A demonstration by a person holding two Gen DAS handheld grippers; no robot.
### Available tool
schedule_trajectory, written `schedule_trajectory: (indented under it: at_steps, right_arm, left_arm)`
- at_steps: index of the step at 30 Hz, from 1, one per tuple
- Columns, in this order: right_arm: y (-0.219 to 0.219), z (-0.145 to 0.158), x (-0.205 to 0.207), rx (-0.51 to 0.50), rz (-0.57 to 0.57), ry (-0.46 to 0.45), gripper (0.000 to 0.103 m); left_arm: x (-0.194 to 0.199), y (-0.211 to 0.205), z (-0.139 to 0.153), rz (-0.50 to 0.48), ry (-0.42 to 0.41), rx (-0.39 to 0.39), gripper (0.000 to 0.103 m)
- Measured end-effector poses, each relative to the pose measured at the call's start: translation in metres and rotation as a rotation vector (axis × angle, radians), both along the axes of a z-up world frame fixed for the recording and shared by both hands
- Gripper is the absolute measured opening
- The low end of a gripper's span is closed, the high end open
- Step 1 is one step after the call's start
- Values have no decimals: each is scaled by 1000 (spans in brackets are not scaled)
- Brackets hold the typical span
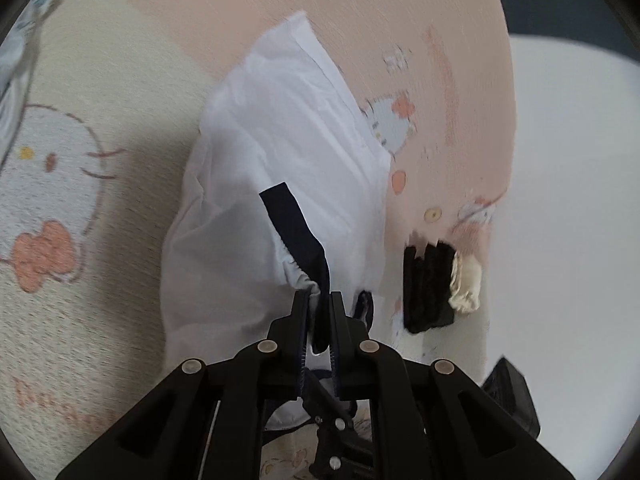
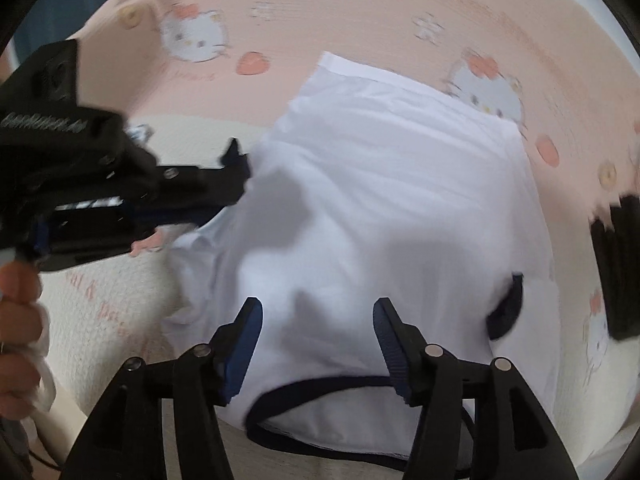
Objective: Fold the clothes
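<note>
Left hand-held gripper (image 1: 320, 300) pinches the thin white shirt's (image 1: 280, 152) navy trim (image 1: 296, 224); right hand-held gripper (image 2: 318, 320) gapes wide, empty, above its collar (image 2: 320, 392). Fuzzy cartoon blanket (image 1: 100, 80) underneath.

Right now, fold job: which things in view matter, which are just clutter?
In play:
- white shirt with navy trim
- left gripper, shut on its navy-edged sleeve
- right gripper, open over the shirt

Lying about:
- black folded item on the cartoon-cat blanket
- cream cloth beside it
</note>
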State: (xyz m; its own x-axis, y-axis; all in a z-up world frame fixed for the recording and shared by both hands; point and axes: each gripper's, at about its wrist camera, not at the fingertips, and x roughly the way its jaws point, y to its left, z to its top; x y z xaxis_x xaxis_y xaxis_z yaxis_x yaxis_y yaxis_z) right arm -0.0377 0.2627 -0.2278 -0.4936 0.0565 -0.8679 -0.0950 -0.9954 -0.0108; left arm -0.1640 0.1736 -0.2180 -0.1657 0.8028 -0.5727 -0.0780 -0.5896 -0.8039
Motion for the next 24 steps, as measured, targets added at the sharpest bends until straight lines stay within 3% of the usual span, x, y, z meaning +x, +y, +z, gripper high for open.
schedule_trajectory:
  at_steps: [4,6,8,9,10,12,18,24]
  right_arm:
    - [36,-13,-9,-56,-45,-15,57]
    - [49,-18,-13,-96,-62,-19,57]
    - [56,-18,-9,-135,-79,-17,57]
    - [61,-17,-9,-148,-85,-12,57]
    - [64,-16,-9,-158,-91,-5,57]
    - [70,-11,-6,-186,-102,16,57]
    - [88,-8,-3,-340,-158,42,60]
    - [83,-12,-5,-330,-171,25,62]
  left_arm:
    - [7,16,6,51,32,-148,10]
    - [7,14,2,104,-36,-78,23]
    - [9,8,-5,168,-113,73,76]
    - [11,7,-7,199,-138,127,79]
    - [13,5,-8,223,-158,162,79]
    - [15,5,-5,228,-166,148,79]
    - [29,-3,20,200,-46,-12,79]
    - [37,-15,20,187,24,-131,79]
